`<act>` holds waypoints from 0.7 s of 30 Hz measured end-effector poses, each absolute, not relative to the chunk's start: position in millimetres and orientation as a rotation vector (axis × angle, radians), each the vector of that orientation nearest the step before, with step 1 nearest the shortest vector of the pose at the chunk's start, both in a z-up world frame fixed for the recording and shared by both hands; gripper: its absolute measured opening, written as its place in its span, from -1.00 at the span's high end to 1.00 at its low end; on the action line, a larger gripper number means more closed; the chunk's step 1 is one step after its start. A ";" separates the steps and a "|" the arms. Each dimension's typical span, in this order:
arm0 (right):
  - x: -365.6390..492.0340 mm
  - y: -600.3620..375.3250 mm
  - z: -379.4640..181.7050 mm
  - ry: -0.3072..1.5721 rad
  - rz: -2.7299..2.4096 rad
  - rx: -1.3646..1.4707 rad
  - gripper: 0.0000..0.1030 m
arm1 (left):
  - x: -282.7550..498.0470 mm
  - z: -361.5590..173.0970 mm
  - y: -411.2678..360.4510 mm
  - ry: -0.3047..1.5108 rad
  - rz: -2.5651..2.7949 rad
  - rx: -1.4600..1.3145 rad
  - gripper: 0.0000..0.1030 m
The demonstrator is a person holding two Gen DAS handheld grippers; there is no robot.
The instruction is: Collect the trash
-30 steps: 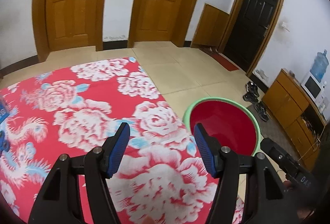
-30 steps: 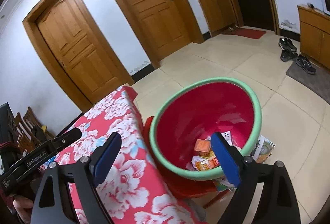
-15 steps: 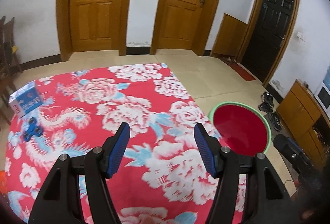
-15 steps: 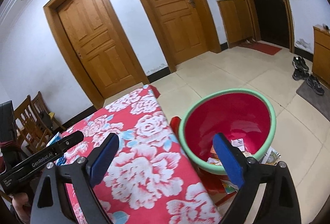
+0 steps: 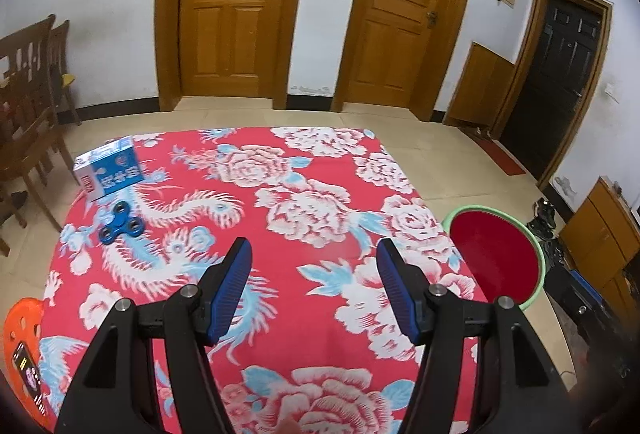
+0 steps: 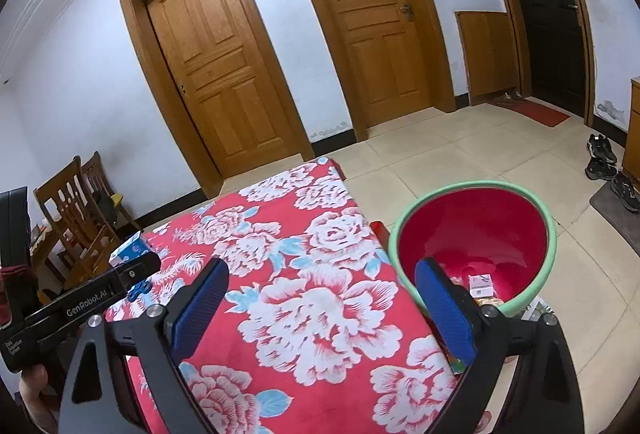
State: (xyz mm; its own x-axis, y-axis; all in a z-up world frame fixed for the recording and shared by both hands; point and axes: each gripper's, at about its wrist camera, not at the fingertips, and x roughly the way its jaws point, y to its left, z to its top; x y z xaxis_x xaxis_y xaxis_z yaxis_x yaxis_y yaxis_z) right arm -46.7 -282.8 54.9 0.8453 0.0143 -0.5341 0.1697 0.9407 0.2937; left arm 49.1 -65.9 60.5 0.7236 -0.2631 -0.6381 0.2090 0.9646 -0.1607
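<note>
Both grippers, left gripper point(image 5: 314, 288) and right gripper point(image 6: 320, 310), hang over the floral tablecloth point(image 5: 304, 202), jaws open and empty.

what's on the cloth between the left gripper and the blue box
Only the blue fidget spinner, lying just short of the blue box; the rest of that floral cloth is bare, seen in the left wrist view.

Your worktop point(image 5: 320, 194) lies directly ahead, with two doors point(image 5: 232, 6) behind it. On its far left corner sits a box point(image 5: 110, 170), and a spinner point(image 5: 122, 222) lies just in front of that box. The basin point(image 6: 476, 242) stands on the floor at the worktop's right edge (small packets lie inside it). Chairs point(image 5: 28, 94) stand left of the worktop.
</note>
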 end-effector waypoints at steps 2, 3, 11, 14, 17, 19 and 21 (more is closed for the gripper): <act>-47.4 -279.8 55.2 0.562 -0.077 0.338 -0.87 | 46.4 61.8 -61.6 0.712 -0.247 -0.082 -0.25; -48.0 -278.3 55.9 0.563 -0.073 0.336 -0.87 | 45.0 62.4 -59.4 0.710 -0.240 -0.083 -0.25; -50.7 -270.7 58.8 0.561 -0.055 0.328 -0.87 | 38.0 65.1 -47.4 0.706 -0.200 -0.098 -0.25; -51.3 -270.0 59.6 0.560 -0.052 0.330 -0.87 | 36.6 66.5 -45.3 0.702 -0.195 -0.103 -0.25; -51.4 -269.6 60.0 0.559 -0.052 0.329 -0.87 | 35.1 67.8 -43.8 0.696 -0.192 -0.107 -0.25; -51.4 -269.1 60.5 0.558 -0.051 0.328 -0.87 | 34.4 68.3 -42.7 0.693 -0.190 -0.110 -0.25; -51.5 -269.1 60.5 0.558 -0.051 0.329 -0.87 | 34.0 68.6 -42.4 0.692 -0.190 -0.110 -0.24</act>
State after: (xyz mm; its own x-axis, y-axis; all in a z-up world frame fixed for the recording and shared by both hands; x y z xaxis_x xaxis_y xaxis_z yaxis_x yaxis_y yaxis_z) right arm -51.5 -269.1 60.5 0.8482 0.0414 -0.5280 0.1359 0.9465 0.2926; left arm 34.0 -42.4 68.6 0.7536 -0.2104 -0.6228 0.1378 0.9769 -0.1632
